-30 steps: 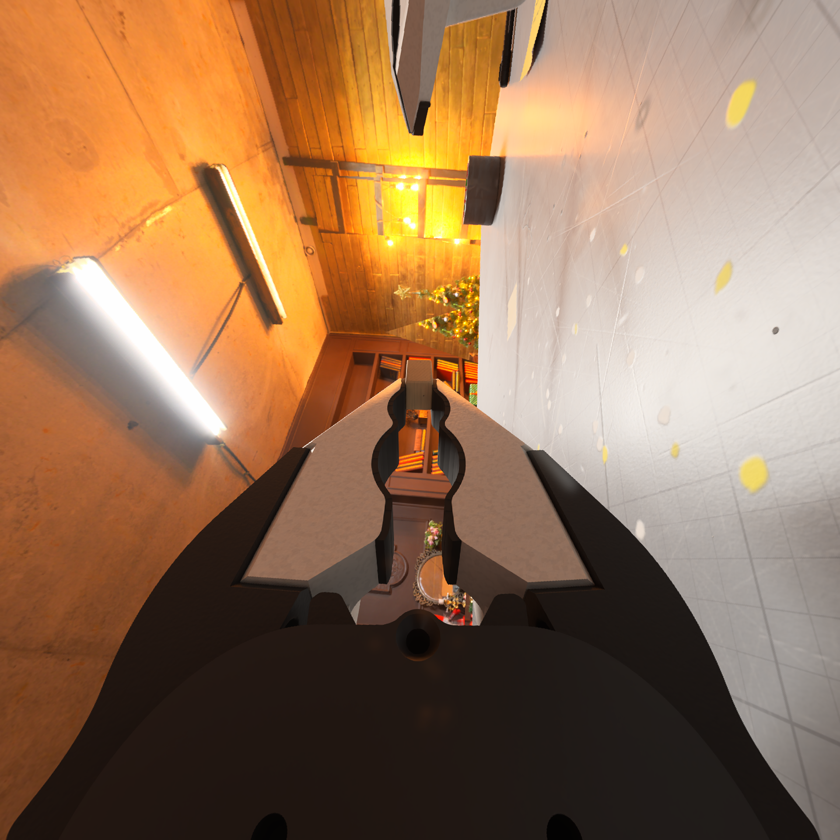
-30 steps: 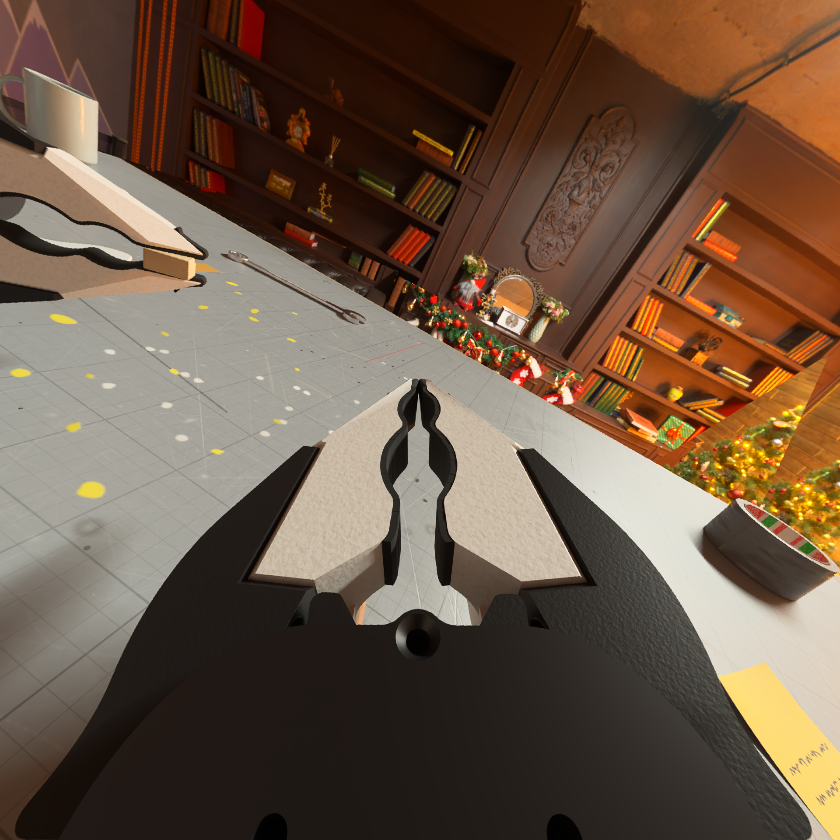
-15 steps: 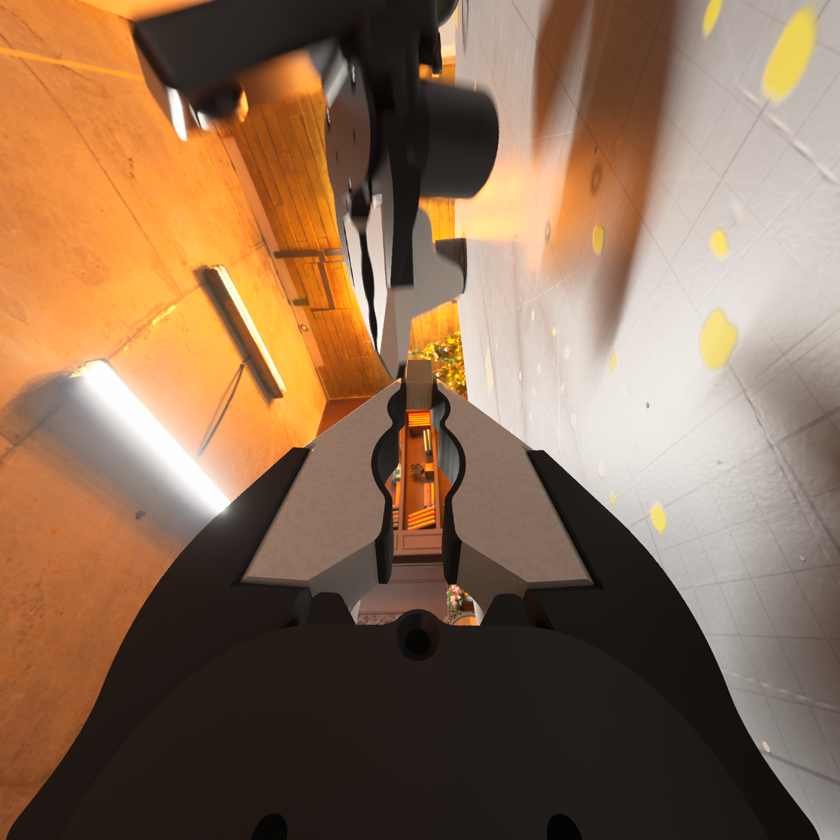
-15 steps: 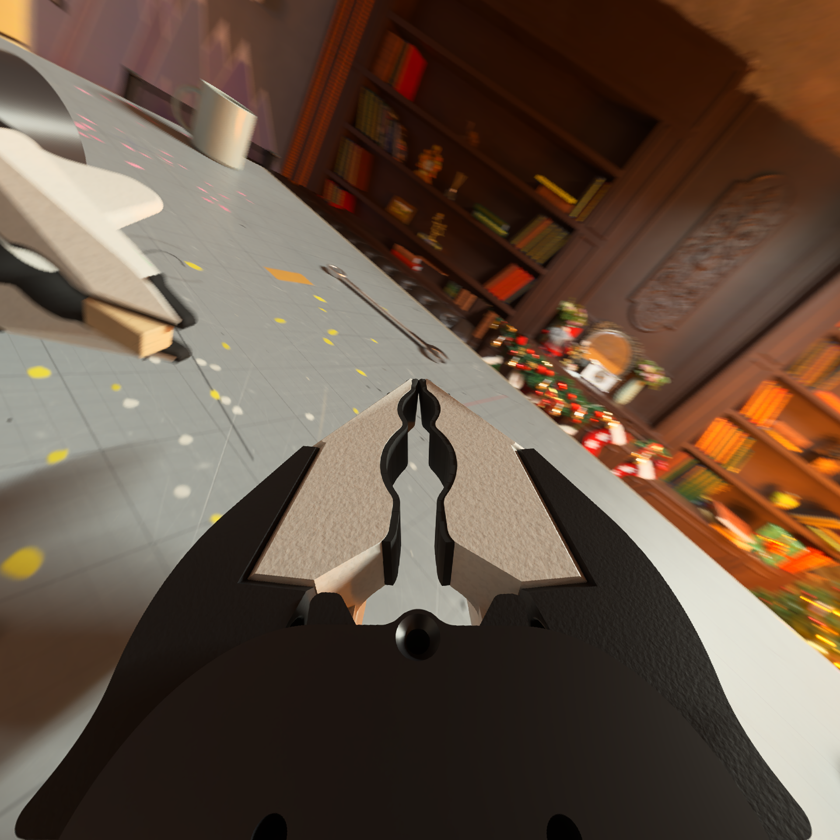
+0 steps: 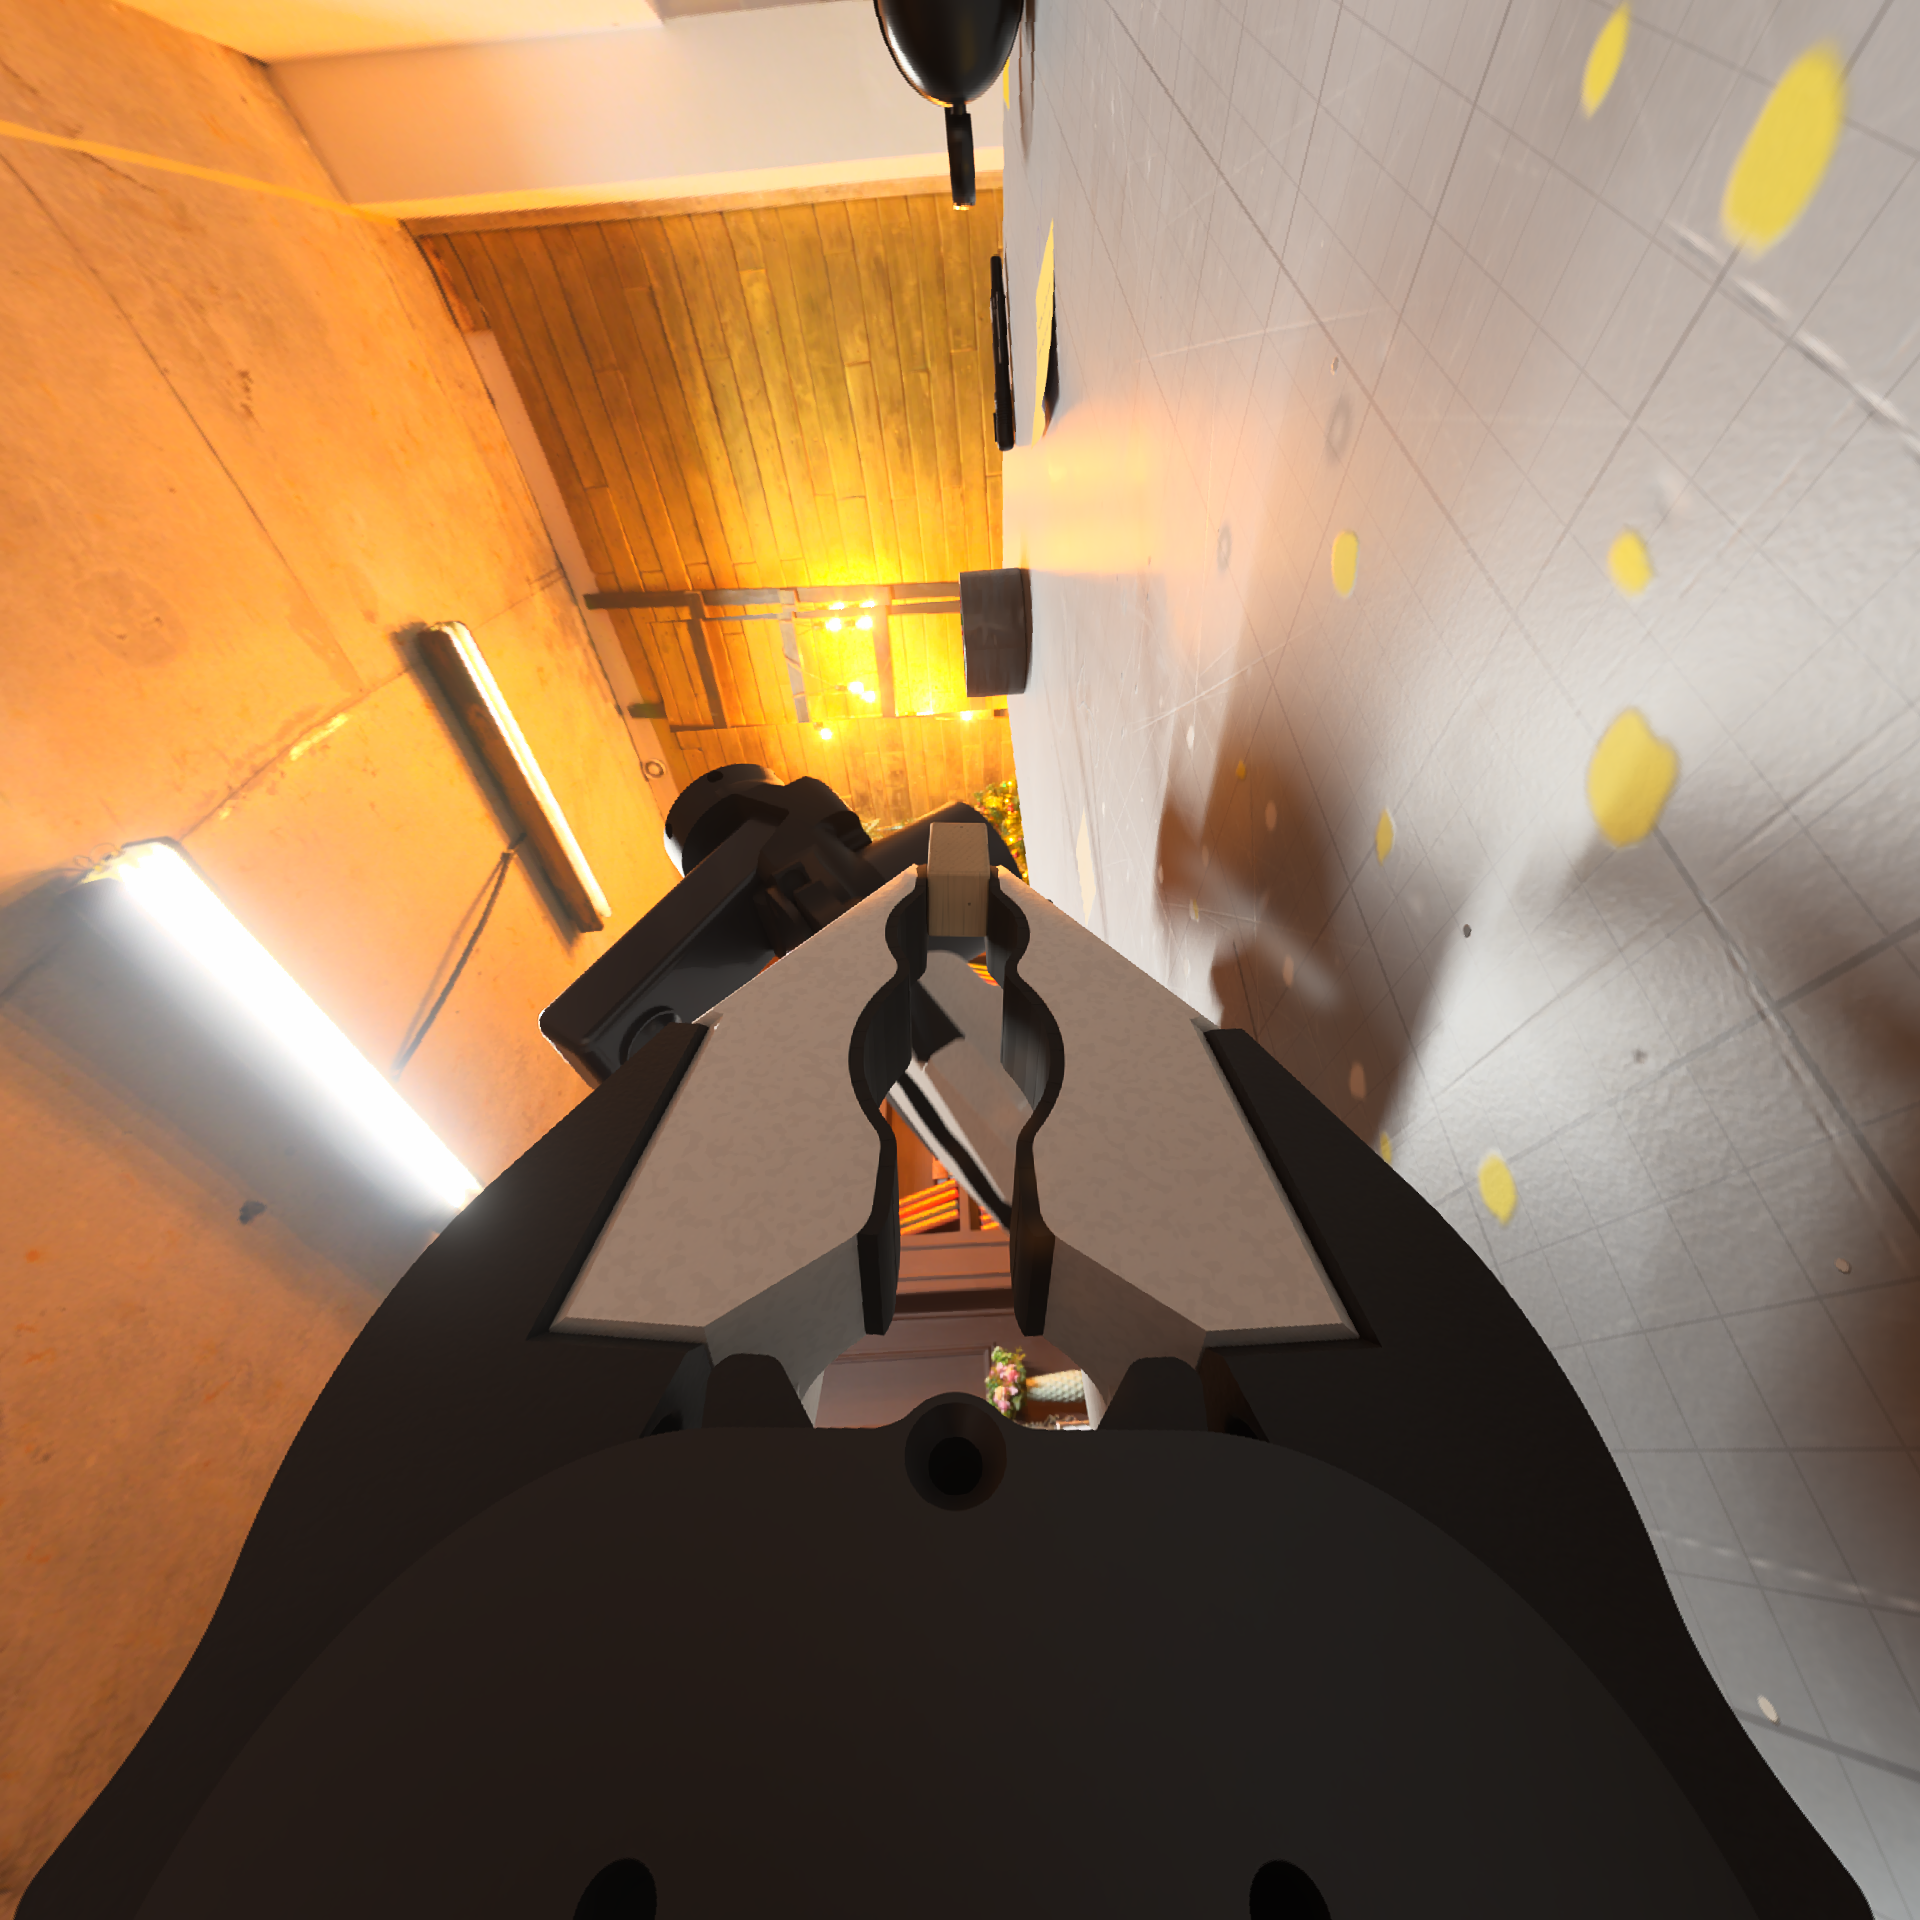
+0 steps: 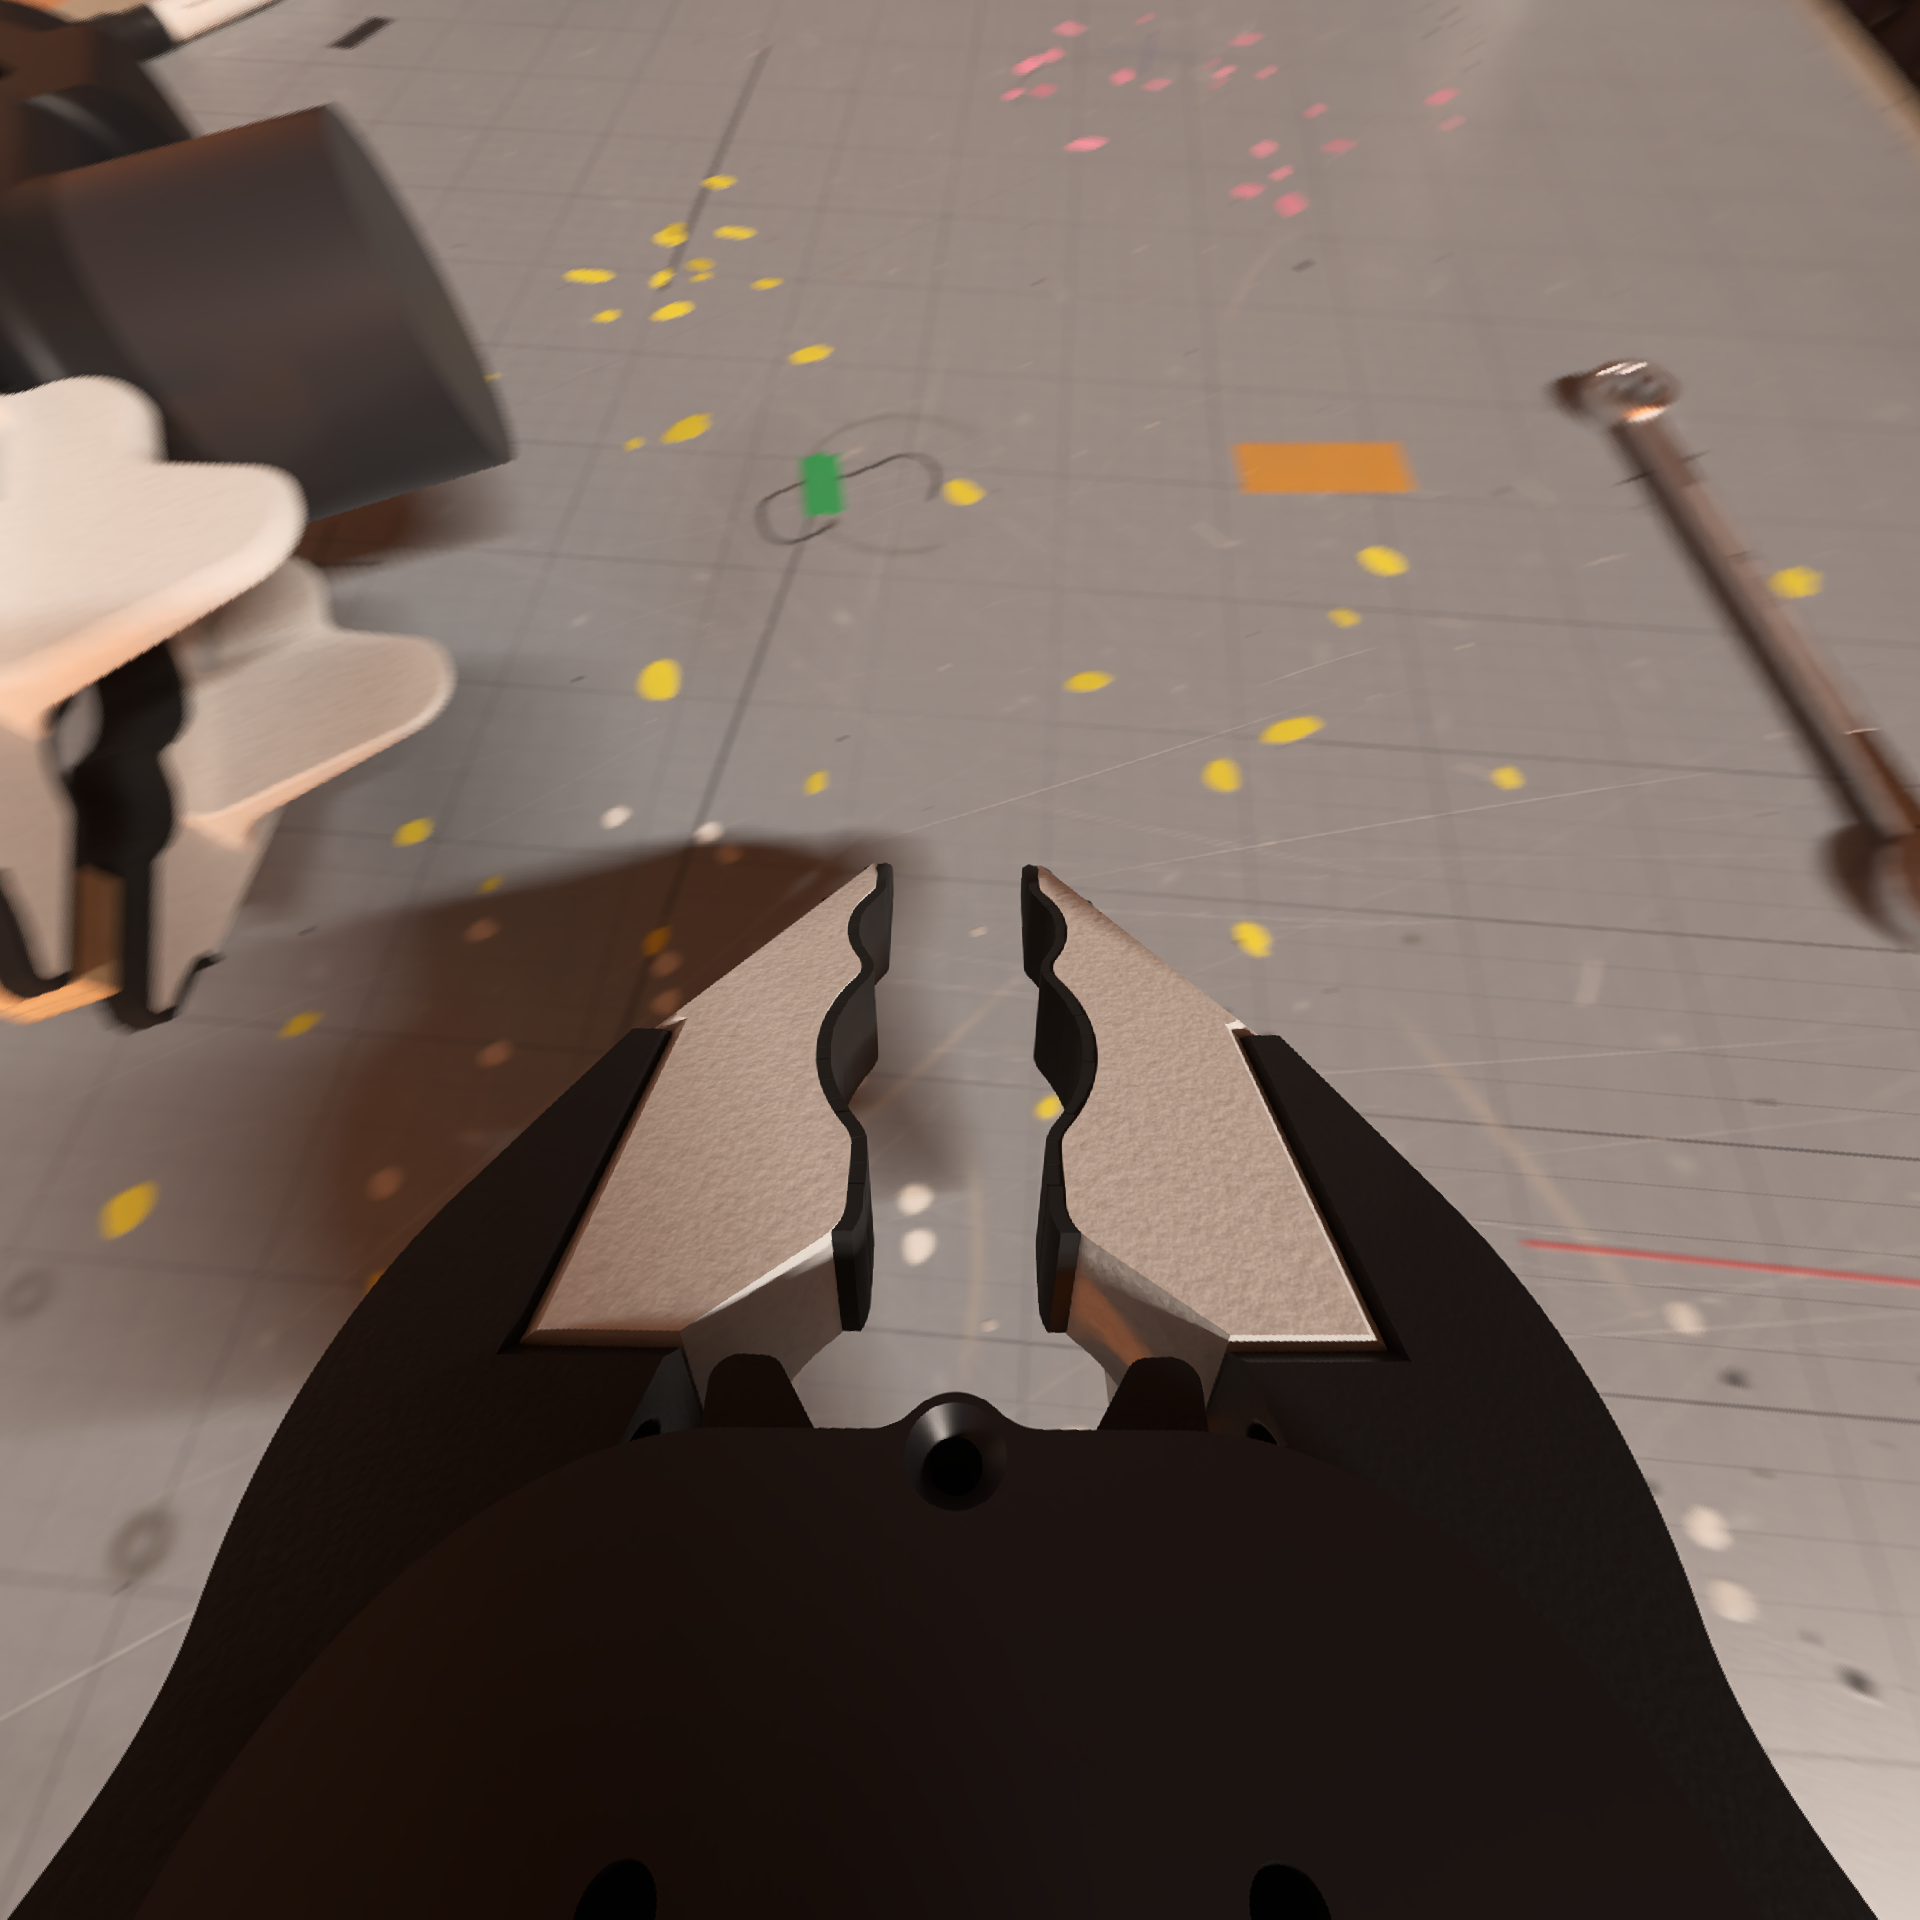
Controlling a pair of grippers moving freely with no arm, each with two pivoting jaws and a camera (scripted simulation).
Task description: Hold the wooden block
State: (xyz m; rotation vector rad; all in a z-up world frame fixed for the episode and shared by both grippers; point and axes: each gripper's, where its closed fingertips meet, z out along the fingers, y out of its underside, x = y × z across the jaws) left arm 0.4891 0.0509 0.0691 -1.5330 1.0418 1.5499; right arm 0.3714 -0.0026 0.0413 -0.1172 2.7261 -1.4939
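Note:
My left gripper (image 5: 956, 885) is shut on a small pale wooden block (image 5: 956, 860), pinched at the fingertips and held above the grey cutting mat (image 5: 1558, 727). In the right wrist view the left gripper (image 6: 99, 966) hangs at the left edge, with a bit of the block (image 6: 57, 1003) showing at its tips. My right gripper (image 6: 956, 883) is open and empty, pointing down at the mat (image 6: 1143, 312), to the right of the left gripper and apart from it. Its black body (image 5: 748, 894) shows just behind the block in the left wrist view.
A metal wrench (image 6: 1756, 623) lies on the mat at the right. A grey tape roll (image 5: 995, 632) and a black object (image 5: 951, 42) stand farther along the table. Orange (image 6: 1322, 468) and green (image 6: 822, 484) patches and paint specks mark the mat.
My right gripper has opened and tilted down from the bookshelves to face the mat, coming close beside the left gripper. The left gripper still holds the block.

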